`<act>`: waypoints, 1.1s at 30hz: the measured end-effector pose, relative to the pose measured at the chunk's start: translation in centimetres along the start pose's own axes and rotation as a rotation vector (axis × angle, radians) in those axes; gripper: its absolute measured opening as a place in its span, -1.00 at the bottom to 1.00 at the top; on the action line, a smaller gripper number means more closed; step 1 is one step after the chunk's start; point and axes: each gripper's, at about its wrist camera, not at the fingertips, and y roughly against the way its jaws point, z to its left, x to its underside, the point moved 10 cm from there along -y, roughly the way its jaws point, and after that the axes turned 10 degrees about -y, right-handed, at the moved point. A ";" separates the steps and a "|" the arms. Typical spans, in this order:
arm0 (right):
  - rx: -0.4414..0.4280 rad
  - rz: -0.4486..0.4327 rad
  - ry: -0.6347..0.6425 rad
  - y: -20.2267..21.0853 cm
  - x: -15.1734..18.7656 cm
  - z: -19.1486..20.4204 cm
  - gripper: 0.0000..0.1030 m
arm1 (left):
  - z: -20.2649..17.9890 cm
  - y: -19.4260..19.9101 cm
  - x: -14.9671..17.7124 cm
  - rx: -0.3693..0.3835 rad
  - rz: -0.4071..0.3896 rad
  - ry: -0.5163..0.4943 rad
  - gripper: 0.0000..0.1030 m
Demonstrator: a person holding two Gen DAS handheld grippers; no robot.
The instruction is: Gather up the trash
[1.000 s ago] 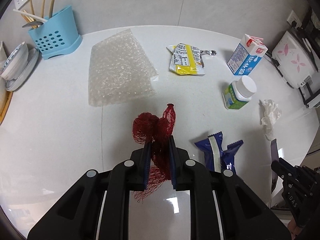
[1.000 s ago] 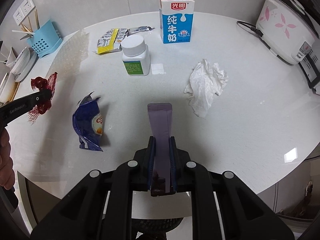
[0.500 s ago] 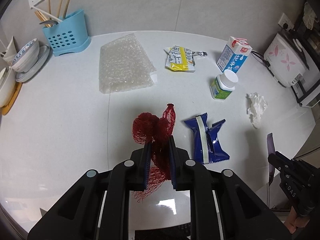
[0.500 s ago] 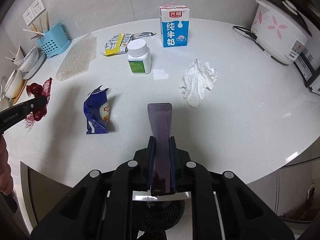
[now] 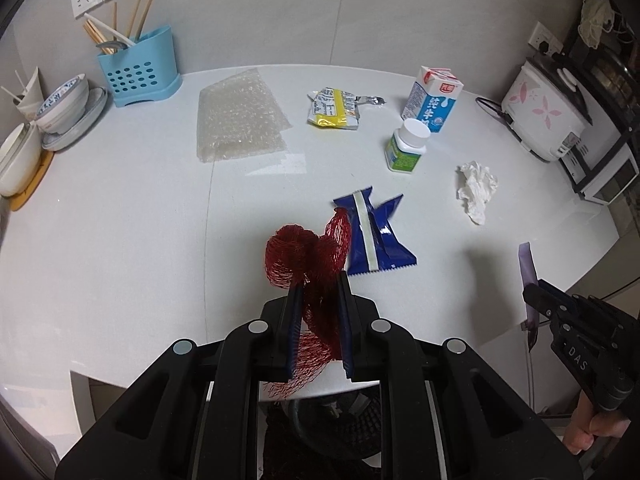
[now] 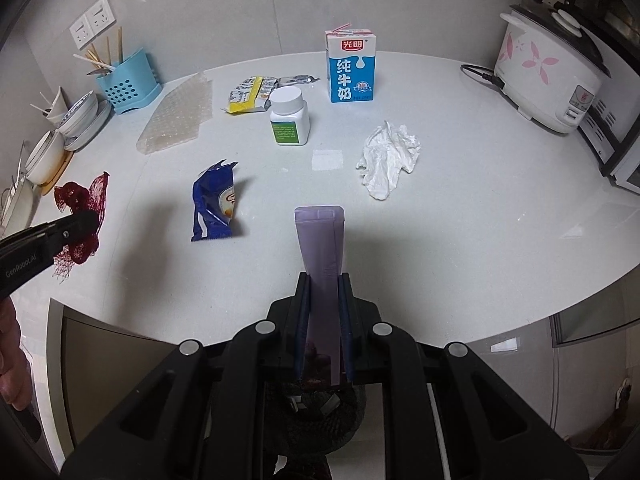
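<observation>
My left gripper [image 5: 319, 284] is shut on a red mesh net bag [image 5: 308, 256] and holds it above the front edge of the white table [image 5: 120, 220]. My right gripper [image 6: 323, 280] is shut on a flat purple wrapper [image 6: 320, 240], also near the front edge. A black mesh trash bin [image 5: 340, 432] sits below both grippers, off the table. On the table lie a blue snack wrapper [image 5: 374, 236], crumpled white tissue [image 6: 390, 156], a yellow wrapper [image 5: 334, 106], bubble wrap [image 5: 238, 118], a white pill bottle [image 6: 289, 118] and a milk carton [image 6: 352, 66].
A blue utensil holder [image 5: 138, 66] and stacked bowls [image 5: 60, 108] stand at the back left. A white rice cooker [image 6: 548, 76] stands at the back right, its cord on the table.
Both grippers have pulled back from the table and risen, each keeping its item. The bin below has come into view.
</observation>
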 end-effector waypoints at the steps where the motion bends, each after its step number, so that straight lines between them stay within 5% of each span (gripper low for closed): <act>1: -0.002 -0.003 0.001 0.2 0.1 0.0 -0.74 | -0.2 0.2 0.3 0.001 -0.001 0.000 -0.70; 33: -0.035 -0.022 0.117 4.1 6.4 -0.1 -0.74 | -6.4 4.7 10.8 0.022 -0.029 -0.069 -0.71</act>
